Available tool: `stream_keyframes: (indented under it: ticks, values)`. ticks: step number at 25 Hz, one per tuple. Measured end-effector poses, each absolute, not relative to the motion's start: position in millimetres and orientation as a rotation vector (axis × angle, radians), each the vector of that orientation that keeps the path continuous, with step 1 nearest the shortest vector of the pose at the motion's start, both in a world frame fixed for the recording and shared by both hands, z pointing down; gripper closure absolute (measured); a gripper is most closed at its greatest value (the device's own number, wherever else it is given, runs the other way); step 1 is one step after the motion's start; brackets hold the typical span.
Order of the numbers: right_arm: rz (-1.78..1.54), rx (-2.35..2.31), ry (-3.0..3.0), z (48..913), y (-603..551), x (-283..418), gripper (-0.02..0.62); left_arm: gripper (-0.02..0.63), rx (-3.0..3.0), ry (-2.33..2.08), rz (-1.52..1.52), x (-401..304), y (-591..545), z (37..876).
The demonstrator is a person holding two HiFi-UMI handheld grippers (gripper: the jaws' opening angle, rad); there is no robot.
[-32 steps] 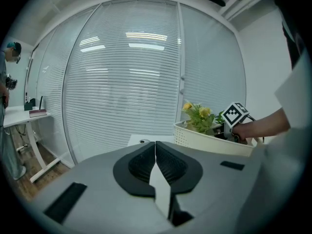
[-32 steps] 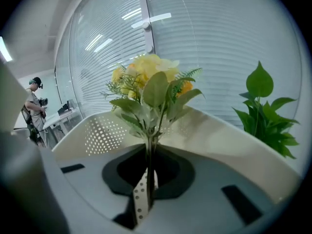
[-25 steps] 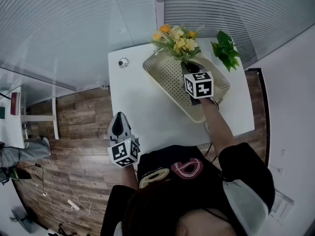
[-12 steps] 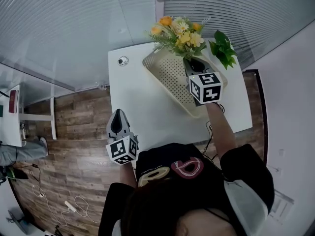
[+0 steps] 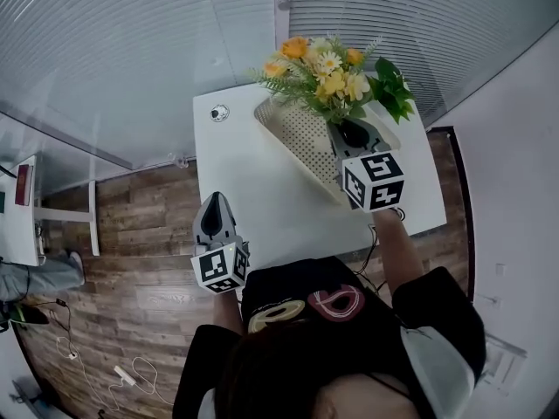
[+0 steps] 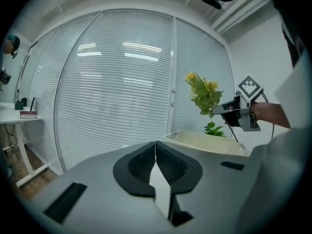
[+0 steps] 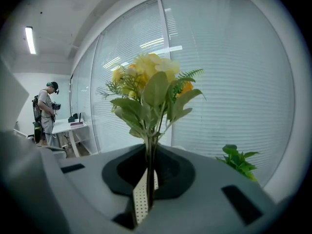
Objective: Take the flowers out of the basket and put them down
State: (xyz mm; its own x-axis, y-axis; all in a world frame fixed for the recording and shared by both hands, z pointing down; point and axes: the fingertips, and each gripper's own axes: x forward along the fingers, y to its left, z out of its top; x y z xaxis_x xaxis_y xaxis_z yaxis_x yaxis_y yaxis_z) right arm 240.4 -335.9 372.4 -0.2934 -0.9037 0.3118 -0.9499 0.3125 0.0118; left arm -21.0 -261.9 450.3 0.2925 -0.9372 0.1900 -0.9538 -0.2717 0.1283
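We have the flowers [image 5: 327, 68] in the right gripper [image 5: 349, 133], its jaws nearly closed and pinching the thin stems low down. The bunch hangs in the air above the far end of the basket [image 5: 306, 138], clear of its rim. The left gripper [image 5: 214, 221] hovers by the near left edge of the table [image 5: 262, 199], jaws together with nothing between them.

We judge the step to be the carry-out. We should hold the pinch firm, swing the bunch sideways to bare table (the left side looks freest), lower it until stems and leaves rest on the top, and only then open.

The bunch's long axis runs along the gripper's own line. The cut ends sit in the jaws, and the blooms point up and away from us, toward the blinds.
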Motion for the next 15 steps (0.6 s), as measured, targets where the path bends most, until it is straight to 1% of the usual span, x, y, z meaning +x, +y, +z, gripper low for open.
stream_keyframes:
  ticks: [8, 15]
  values:
    - [0.212, 1.623, -2.329, 369, -310, 210, 0.565, 0.588, 2.400, -1.684, 0.102, -9, -254, 446]
    - [0.208, 1.579, -2.361, 365, -295, 179, 0.565, 0.588, 2.392, -1.714, 0.083, -31, -248, 442]
